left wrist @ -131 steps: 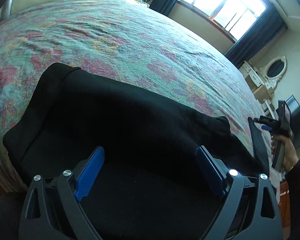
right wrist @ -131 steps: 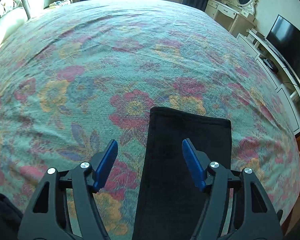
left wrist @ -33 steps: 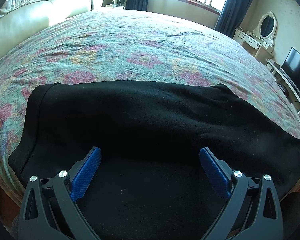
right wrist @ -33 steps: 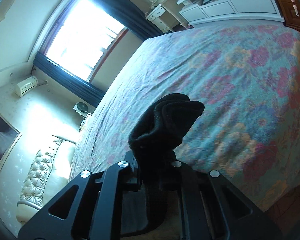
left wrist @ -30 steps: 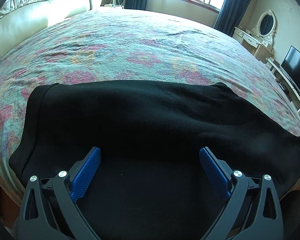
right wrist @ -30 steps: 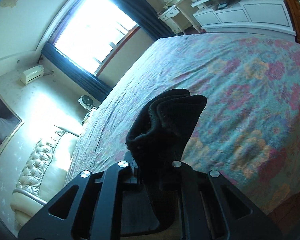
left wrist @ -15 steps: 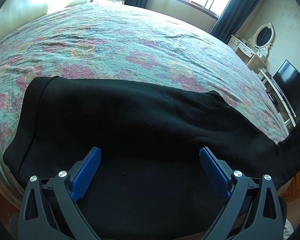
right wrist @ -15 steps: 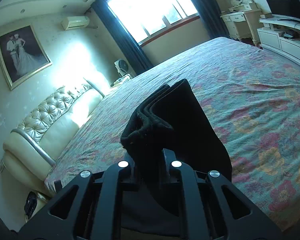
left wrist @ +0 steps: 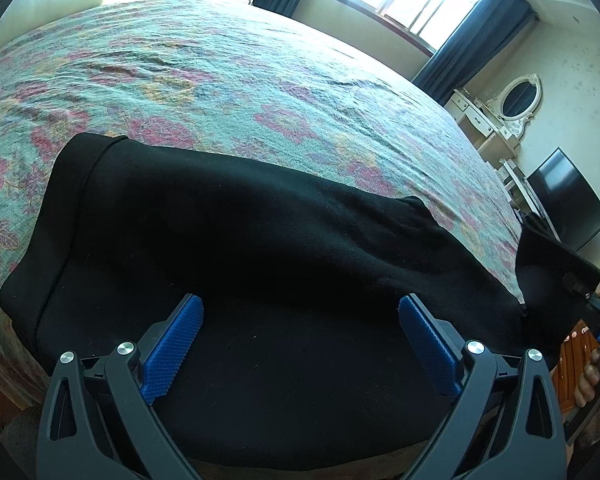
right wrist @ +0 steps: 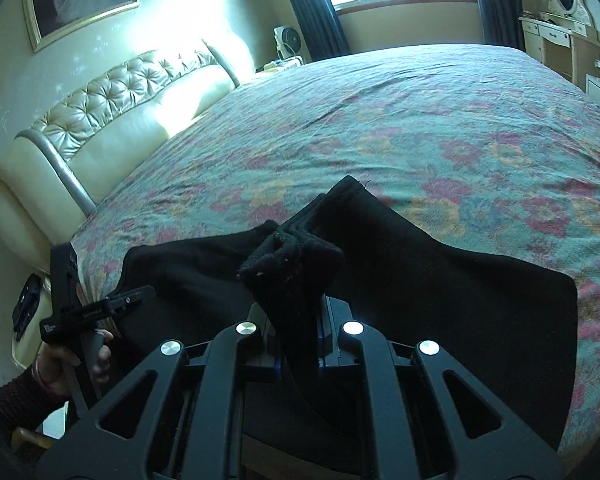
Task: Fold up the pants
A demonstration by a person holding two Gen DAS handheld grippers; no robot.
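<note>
Tongs first: my right gripper (right wrist: 298, 354) is clamped tight on the bunched leg ends (right wrist: 292, 264) of the black pants (left wrist: 260, 248), while my left gripper (left wrist: 300, 340) hangs with its blue pads (left wrist: 172, 344) wide apart and nothing between them, just above the waist half of the cloth. Under it all, the big bed (left wrist: 260, 80) with its flowered cover carries the pants along its near edge, the waistband (left wrist: 72, 208) toward the cream headboard (right wrist: 112, 108) and the legs stretched the other way. From the left wrist view, the lifted leg ends show as a dark flap at the far right, up off the cover, with my right hand (left wrist: 592, 376) below it. I judge I am in the middle of the lengthwise fold, bringing the cuffs over toward the waist. What comes next, I think, calls for carrying the cuffs across low and level, laying them squarely on the waistband so the edges meet, and only then letting go. My empty left gripper could press the waist half flat so the cloth does not drag or wrinkle beneath the fold.
</note>
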